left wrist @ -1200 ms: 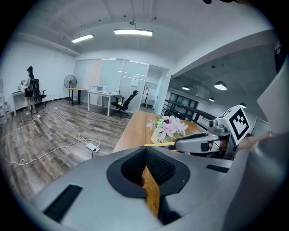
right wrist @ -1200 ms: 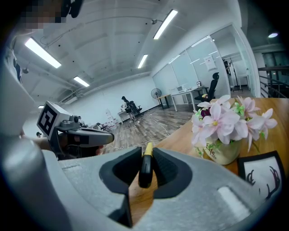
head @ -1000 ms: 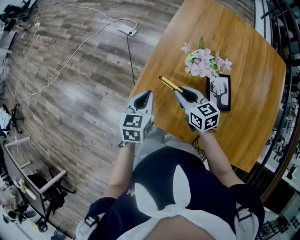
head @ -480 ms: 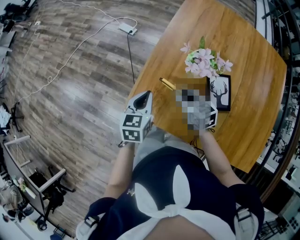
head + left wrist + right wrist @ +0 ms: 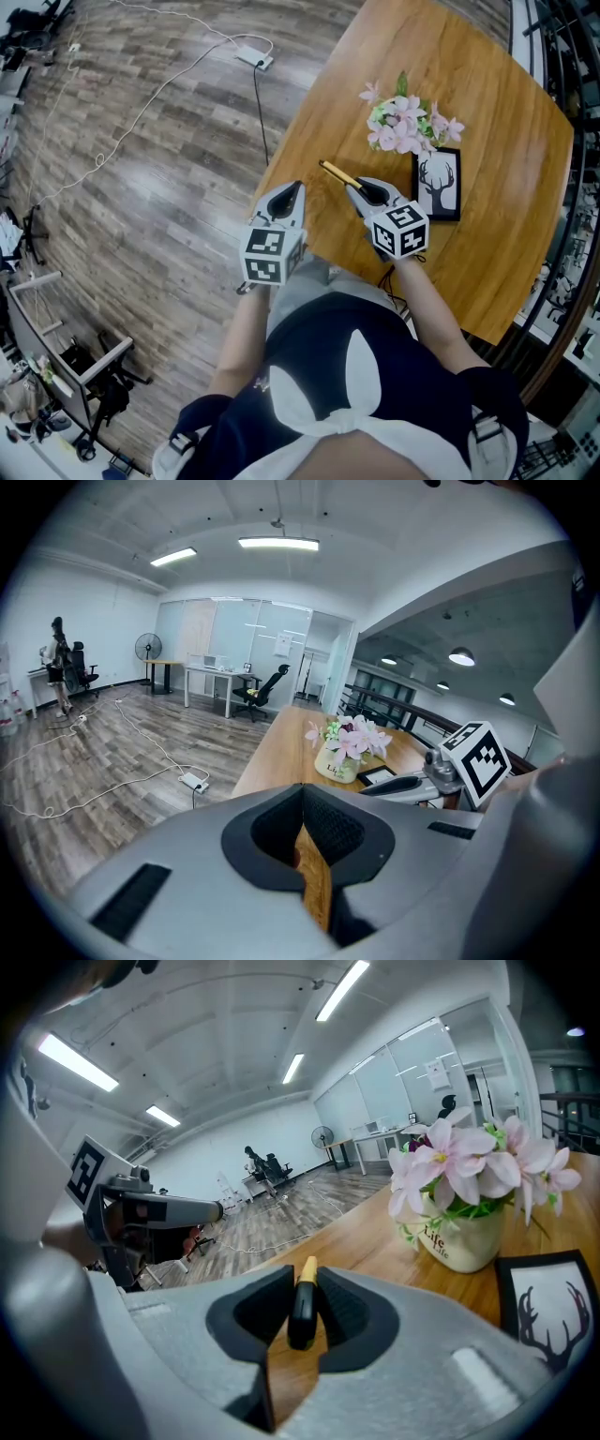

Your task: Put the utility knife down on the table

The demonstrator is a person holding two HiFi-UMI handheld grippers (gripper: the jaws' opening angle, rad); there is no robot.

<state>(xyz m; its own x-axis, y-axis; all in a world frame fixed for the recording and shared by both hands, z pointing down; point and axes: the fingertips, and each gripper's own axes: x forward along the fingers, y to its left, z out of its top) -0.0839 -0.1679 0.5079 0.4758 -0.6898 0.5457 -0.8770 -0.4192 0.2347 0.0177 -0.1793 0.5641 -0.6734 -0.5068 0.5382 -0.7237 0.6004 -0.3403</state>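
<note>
Utility knife (image 5: pixel 337 172), black with a yellow end, is sitting pinched in your right gripper (image 5: pixel 359 187). From the head view, you are holding it over the near left part of a round wooden table (image 5: pixel 487 122), with the knife sticking out past the jaws toward the table's left edge. Whether it is touching the wood cannot be told from here. A bunch of pink flowers (image 5: pixel 405 122) is standing just beyond the knife, and a framed deer picture (image 5: pixel 438 185) is lying just to the right of the gripper. Your left gripper (image 5: pixel 294 191) is hovering at the table's near left edge, beside the right one but apart from it. A white cable (image 5: pixel 141 103) is trailing across the wooden floor.

In the left gripper view, the jaws are pressing together at their tips with nothing between them, and a strip of tabletop is showing below. The flowers in their pot (image 5: pixel 339 761) are standing ahead, and the right gripper's marker cube (image 5: pixel 478 759) is showing to the right.

In the right gripper view, both pads are clamping the knife's black body (image 5: pixel 300 1309), and its yellow end is pointing forward over the table. The pot is standing close on the right, with the deer picture (image 5: pixel 548 1312) beside it.
</note>
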